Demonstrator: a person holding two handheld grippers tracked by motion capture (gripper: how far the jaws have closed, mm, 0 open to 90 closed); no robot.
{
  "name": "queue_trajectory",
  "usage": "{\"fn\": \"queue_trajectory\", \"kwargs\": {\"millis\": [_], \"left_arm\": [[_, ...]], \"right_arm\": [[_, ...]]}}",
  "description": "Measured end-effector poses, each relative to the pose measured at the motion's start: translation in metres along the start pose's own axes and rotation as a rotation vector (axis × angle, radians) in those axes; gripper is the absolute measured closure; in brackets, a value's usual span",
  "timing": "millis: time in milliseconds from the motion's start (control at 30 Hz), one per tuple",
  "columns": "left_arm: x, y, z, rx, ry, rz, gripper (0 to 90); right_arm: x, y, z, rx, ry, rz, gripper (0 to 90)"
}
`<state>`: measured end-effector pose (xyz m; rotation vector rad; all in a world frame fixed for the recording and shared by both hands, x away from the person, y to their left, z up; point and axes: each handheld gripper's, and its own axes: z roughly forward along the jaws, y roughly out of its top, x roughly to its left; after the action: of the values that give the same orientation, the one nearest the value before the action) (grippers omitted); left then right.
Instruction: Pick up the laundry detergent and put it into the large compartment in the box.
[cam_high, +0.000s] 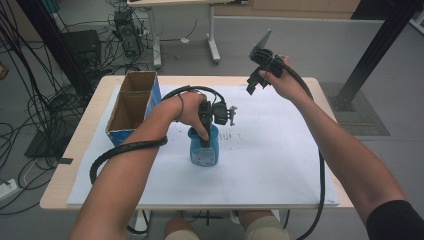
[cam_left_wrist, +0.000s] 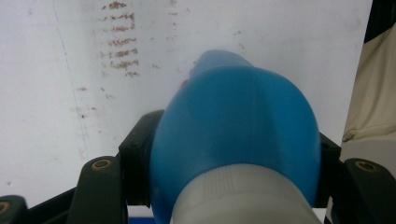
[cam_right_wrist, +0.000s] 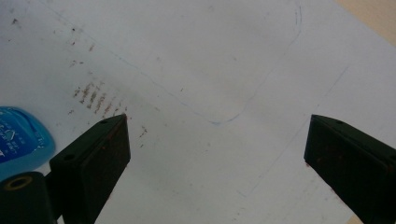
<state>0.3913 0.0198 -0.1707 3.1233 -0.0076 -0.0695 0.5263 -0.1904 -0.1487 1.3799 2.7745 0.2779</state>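
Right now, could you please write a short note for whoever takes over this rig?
Left gripper: shut on the blue plastic bottle, which stands upright mid-sheet on the white paper sheet.
Right gripper: open, empty, raised above the sheet's far right part.
Open brown cardboard box with blue sides: at the sheet's far left, apart from the bottle.
Done: bottle gripped.
Left: probably moving the bottle, perhaps into the box.

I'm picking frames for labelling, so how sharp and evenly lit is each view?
High view: soft, even light, slightly blurry overall, faint shadows on the white sheet. Left gripper view: the blue bottle is so close that it is out of focus, while the sheet's marks stay legible. Right gripper view: the open right gripper is fairly sharp, without glare.
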Motion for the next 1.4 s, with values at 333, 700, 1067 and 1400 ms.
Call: {"fn": "queue_trajectory", "kwargs": {"millis": [333, 700, 1067, 1400], "left_arm": [[-0.0010, -0.0013, 0.0000, -0.005, 0.004, -0.001, 36.9], [-0.0018, -0.0008, -0.0001, -0.003, 0.006, -0.012, 36.9], [-0.0017, 0.0014, 0.0000, 0.008, 0.007, -0.030, 37.2], [-0.0008, 0.0029, 0.0001, 0.013, 0.004, -0.034, 37.3]], "right_arm": [[0.0004, -0.0001, 0.0003, 0.000, 0.000, -0.002, 7.1], [0.0030, 0.0009, 0.0021, 0.001, -0.002, -0.007, 7.1], [0.0033, 0.0013, 0.0029, 0.003, -0.001, -0.007, 7.1], [0.0035, 0.0042, 0.0067, 0.011, 0.000, -0.006, 7.1]]}}
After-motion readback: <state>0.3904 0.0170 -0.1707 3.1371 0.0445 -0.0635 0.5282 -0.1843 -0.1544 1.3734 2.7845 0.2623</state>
